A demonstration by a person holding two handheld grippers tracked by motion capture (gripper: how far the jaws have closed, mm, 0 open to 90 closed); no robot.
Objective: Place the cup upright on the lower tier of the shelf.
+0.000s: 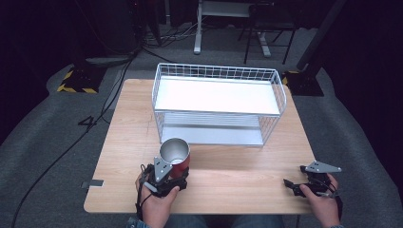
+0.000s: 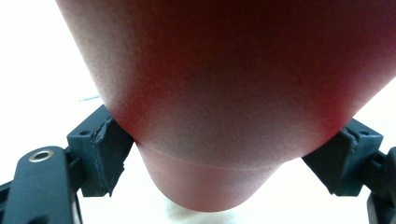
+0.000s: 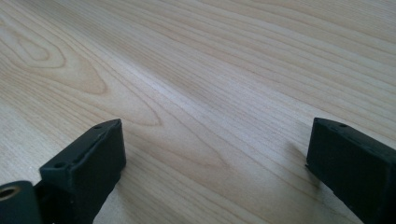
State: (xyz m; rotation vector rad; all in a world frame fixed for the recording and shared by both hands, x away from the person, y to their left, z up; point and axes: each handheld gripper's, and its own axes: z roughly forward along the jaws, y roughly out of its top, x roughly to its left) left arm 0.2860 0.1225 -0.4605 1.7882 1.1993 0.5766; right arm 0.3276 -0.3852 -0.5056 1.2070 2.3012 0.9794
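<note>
Red-walled steel cup (image 1: pixel 175 153), seemingly upright, clamped in left gripper (image 1: pixel 167 176).

High view looks down across the table (image 1: pixel 228 175); both gripper views sit close above that same tabletop.

In the left gripper view the red cup (image 2: pixel 224 102) is so close that its top and both sides are cut off, and the surroundings are washed out white. In the high view the left gripper (image 1: pixel 167 176) hides the cup's lower part and its jaws cannot be seen
</note>
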